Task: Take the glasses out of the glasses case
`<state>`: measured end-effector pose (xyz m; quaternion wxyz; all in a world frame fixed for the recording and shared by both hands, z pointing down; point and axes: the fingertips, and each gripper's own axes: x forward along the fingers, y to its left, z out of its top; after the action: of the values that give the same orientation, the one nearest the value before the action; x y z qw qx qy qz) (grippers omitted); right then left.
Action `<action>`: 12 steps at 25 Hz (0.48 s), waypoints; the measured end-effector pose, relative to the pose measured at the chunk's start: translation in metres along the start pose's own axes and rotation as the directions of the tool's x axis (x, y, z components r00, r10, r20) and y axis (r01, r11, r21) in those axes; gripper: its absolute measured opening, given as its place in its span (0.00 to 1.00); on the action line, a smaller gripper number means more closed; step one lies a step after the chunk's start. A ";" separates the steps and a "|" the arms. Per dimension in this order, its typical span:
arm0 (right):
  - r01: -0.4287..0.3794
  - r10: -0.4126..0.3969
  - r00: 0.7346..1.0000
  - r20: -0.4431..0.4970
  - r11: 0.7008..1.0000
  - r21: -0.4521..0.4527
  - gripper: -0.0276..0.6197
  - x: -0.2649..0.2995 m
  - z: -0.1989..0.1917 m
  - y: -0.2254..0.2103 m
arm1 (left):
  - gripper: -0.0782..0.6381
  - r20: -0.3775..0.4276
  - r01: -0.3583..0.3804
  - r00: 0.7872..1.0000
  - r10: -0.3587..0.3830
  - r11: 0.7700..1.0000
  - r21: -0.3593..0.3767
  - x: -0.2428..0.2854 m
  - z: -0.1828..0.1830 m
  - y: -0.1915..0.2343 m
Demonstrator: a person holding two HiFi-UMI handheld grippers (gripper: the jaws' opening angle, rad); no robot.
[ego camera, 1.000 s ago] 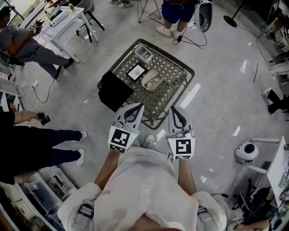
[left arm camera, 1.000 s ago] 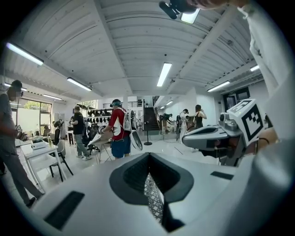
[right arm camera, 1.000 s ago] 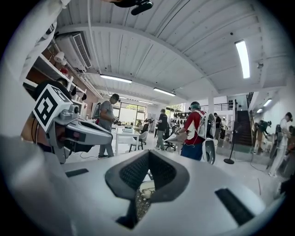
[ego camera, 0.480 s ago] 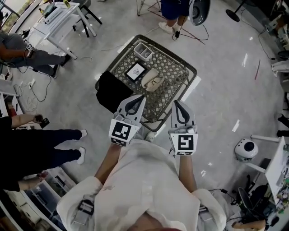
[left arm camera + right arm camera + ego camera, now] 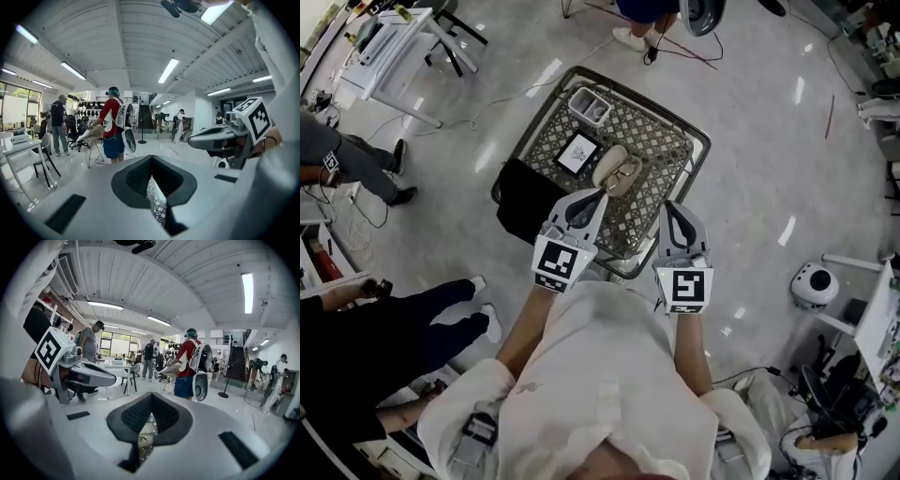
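Note:
An open beige glasses case lies on the lattice-topped table, with the glasses resting in it. My left gripper is shut and empty, its tip just short of the case's near side. My right gripper is also shut and empty, over the table's near edge to the right of the case. In the right gripper view, the case and glasses show through the slit below the closed jaws. In the left gripper view only the table lattice shows there.
A black cloth hangs over the table's left side. A white card and a small tray lie further back. A person in dark trousers stands at my left, another stands beyond the table, and a white round device sits at my right.
Both grippers have moved forward and a little down toward the table. The left tip now sits close to the case, and the table lies nearer in the head view.

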<state>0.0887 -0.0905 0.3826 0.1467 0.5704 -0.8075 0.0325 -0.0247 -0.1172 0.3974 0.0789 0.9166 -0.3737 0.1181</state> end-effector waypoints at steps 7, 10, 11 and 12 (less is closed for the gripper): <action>0.022 -0.020 0.994 -0.109 1.000 0.013 0.05 0.039 -0.032 0.009 | 0.13 -0.058 0.064 0.996 -0.066 0.997 -0.040 0.028 -0.039 0.035; 0.020 -0.019 0.990 -0.141 1.000 0.012 0.05 0.059 -0.047 0.014 | 0.13 -0.081 0.080 0.993 -0.084 0.996 -0.049 0.042 -0.056 0.050; 0.020 -0.017 0.988 -0.152 1.000 0.016 0.05 0.064 -0.052 0.015 | 0.13 -0.092 0.088 0.991 -0.092 0.995 -0.052 0.046 -0.062 0.052; 0.020 -0.016 0.987 -0.163 1.000 0.021 0.05 0.069 -0.057 0.017 | 0.13 -0.104 0.096 0.989 -0.101 0.994 -0.054 0.049 -0.068 0.053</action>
<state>0.0628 -0.1347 0.4575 0.2059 0.5746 -0.7873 0.0865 -0.0390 -0.1720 0.4793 0.1268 0.9241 -0.3260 0.1539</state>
